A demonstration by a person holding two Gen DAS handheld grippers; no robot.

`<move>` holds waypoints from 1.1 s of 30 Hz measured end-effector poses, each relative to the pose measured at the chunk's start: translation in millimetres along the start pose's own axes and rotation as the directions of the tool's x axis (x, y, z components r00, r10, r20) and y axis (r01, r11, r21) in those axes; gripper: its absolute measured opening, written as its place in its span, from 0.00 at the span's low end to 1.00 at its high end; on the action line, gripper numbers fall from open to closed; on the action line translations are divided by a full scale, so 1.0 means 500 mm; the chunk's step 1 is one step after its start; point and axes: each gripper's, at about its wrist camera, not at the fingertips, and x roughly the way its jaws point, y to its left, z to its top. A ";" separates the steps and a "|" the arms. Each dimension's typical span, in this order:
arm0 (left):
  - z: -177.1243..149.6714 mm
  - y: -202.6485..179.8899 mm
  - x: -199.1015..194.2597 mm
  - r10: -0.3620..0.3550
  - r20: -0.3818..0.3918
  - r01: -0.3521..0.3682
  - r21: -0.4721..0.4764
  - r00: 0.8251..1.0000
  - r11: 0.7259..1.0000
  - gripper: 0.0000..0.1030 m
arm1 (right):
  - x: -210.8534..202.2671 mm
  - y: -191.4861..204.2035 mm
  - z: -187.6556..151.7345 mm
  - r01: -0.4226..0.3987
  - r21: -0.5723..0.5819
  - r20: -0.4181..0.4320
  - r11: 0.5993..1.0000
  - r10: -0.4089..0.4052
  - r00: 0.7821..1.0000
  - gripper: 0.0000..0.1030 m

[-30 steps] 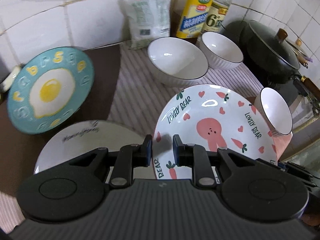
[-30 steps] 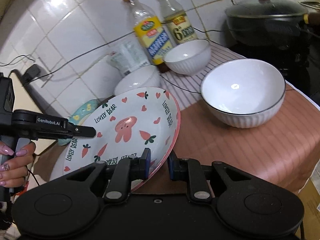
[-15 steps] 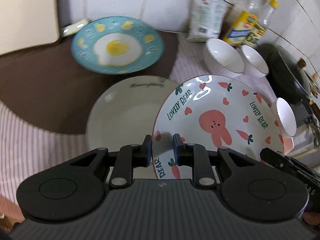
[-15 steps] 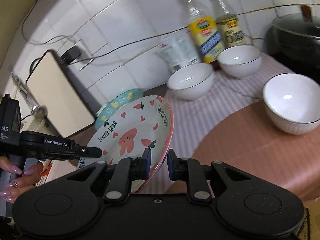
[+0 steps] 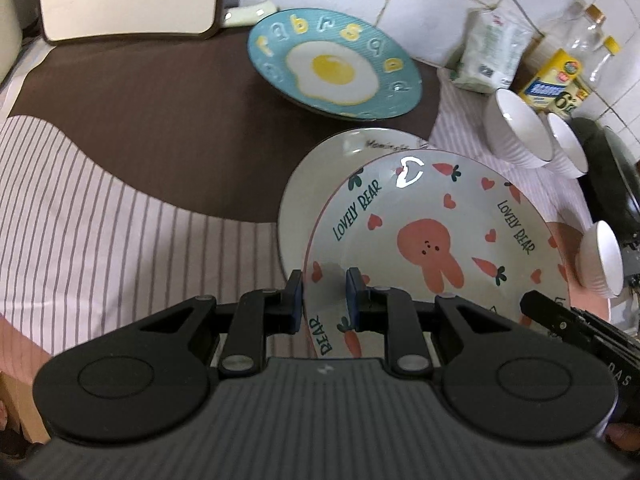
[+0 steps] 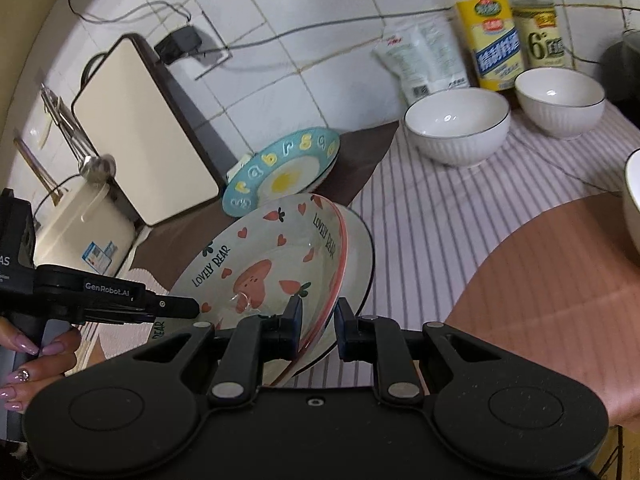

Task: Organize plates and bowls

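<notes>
Both grippers hold one "Lovely Bear" plate [image 5: 432, 232] [image 6: 272, 256] by opposite rims. My left gripper [image 5: 322, 296] is shut on its near-left rim; from the right wrist its tip shows as the left gripper [image 6: 176, 306]. My right gripper [image 6: 320, 320] is shut on the pink right rim. The bear plate hangs tilted just over a plain white plate [image 5: 320, 184] [image 6: 358, 248] lying on the counter. Behind sits a blue fried-egg plate [image 5: 332, 68] [image 6: 280, 168]. White bowls stand to the right: one [image 6: 456, 132], another [image 6: 560, 100], a third [image 5: 604, 260].
A cream board [image 6: 144, 128] leans on the tiled wall at the left, beside a white cooker [image 6: 80, 224]. Bottles [image 6: 492, 40] and a bag [image 6: 424, 60] line the back wall. A black lidded pan [image 5: 612, 176] sits far right. A striped cloth [image 5: 100, 220] covers the counter.
Both grippers carried the bear plate leftward across the counter, from near the bowls to over the plain white plate. Their grips stayed the same.
</notes>
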 end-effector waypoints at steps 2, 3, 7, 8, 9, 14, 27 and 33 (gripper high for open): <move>-0.004 0.007 0.001 0.012 -0.001 -0.012 -0.003 1.000 1.000 0.19 | 0.010 0.003 -0.001 0.002 -0.004 -0.015 1.000 -0.002 1.000 0.21; -0.003 0.008 0.002 0.018 -0.001 -0.018 -0.005 1.000 1.000 0.19 | 0.014 0.004 -0.001 0.002 -0.006 -0.022 1.000 -0.003 1.000 0.21; -0.002 0.007 0.004 0.043 0.002 -0.043 0.005 0.999 0.999 0.19 | 0.025 0.006 -0.002 0.009 -0.008 -0.042 1.000 -0.010 0.999 0.21; -0.001 0.006 0.006 0.048 0.001 -0.048 0.005 0.999 0.999 0.19 | 0.028 0.006 -0.002 0.012 -0.006 -0.047 1.000 -0.013 0.999 0.21; 0.000 0.005 0.008 0.052 -0.001 -0.052 0.007 0.999 0.999 0.19 | 0.031 0.005 -0.002 0.016 -0.005 -0.052 1.000 -0.016 0.999 0.21; 0.004 0.003 0.014 0.072 0.000 -0.072 0.012 0.997 0.997 0.19 | 0.043 0.012 0.000 0.039 -0.028 -0.064 0.999 -0.041 0.997 0.21; 0.011 0.000 0.032 0.103 -0.013 -0.103 -0.002 0.995 0.995 0.20 | 0.075 0.031 0.022 0.103 -0.124 -0.072 0.987 -0.112 0.991 0.21; 0.012 -0.002 0.036 0.108 -0.013 -0.109 -0.026 0.994 0.994 0.20 | 0.084 0.050 0.026 0.154 -0.204 -0.062 0.967 -0.169 0.984 0.24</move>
